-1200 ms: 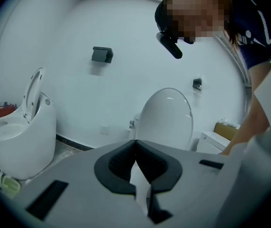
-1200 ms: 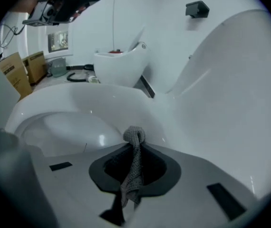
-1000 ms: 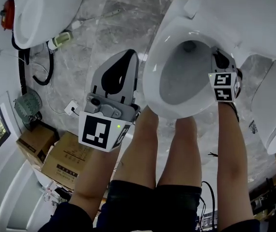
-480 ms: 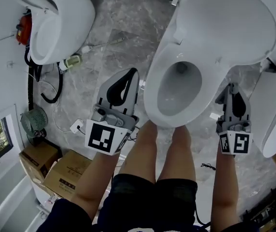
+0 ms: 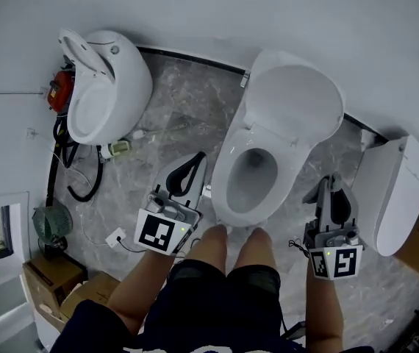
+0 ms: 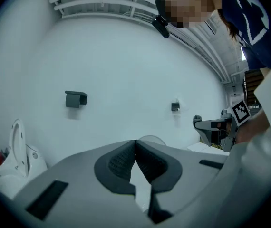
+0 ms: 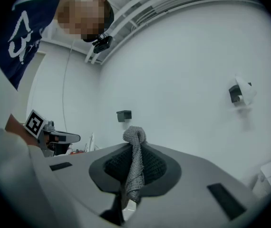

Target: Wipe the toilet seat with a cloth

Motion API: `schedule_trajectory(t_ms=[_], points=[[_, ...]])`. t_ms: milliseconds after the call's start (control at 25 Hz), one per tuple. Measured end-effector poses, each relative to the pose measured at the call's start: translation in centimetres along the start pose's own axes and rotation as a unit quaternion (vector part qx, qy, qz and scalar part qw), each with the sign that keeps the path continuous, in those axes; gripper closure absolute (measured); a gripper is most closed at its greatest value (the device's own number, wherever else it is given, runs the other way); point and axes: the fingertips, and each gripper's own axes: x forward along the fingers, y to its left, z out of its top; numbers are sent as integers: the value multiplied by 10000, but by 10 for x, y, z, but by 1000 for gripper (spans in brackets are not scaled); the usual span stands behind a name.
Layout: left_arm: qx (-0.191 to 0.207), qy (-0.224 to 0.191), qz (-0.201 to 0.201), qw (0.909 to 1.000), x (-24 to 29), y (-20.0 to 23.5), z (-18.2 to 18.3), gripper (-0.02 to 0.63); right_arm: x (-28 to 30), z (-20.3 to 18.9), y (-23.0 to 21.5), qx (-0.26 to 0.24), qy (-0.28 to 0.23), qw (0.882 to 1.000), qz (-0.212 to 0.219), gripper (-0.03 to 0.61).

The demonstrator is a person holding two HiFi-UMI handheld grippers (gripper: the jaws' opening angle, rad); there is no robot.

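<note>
Two claws: left claw (image 5: pixel 197 158) and right claw (image 5: pixel 332 180) flank the toilet seat (image 5: pixel 223 190), both apart from it.
Left claw: tips together, nothing between.
Right claw: clamped on grey knitted cloth (image 7: pixel 134 167), its end poking above the tips.
Lid (image 5: pixel 294 98): raised.

Surfaces: grey knitted cloth (image 7: pixel 135 169) is a coarse, matt weave. Right gripper (image 7: pixel 134 145) is matt grey plastic, with rough-textured black pads (image 7: pixel 112 167). White toilet bowl (image 5: pixel 219 186) to its left is glossy ceramic. Grey veined stone floor (image 5: pixel 187 109) looks polished.

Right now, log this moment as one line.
left tool shut, empty | right tool shut on cloth | both clear of toilet seat, lid up
</note>
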Motion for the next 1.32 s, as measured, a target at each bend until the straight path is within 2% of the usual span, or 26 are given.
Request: schedule_trajectory(t_ms=[120, 280, 400, 640, 1000, 1320], points=[[-63, -301, 6, 9995, -13, -8, 42, 600, -15, 42, 15, -60, -117, 9999, 54, 526], [64, -402, -123, 9991, -35, -19, 82, 600, -32, 90, 36, -377, -209, 9990, 115, 526], [120, -432, -188, 9988, -52, -26, 101, 600, -47, 117, 43, -500, -318, 9982, 5, 526], [178, -569, -293, 9978, -74, -31, 129, 600, -70, 159, 55, -399, -616, 9971, -219, 526], [171, -849, -383, 9955, -91, -30, 158, 600, -92, 181, 74, -536, -659, 9958, -343, 526], [434, -580, -366, 9967, -112, -16, 150, 600, -99, 176, 76, -544, -633, 9952, -511, 526]])
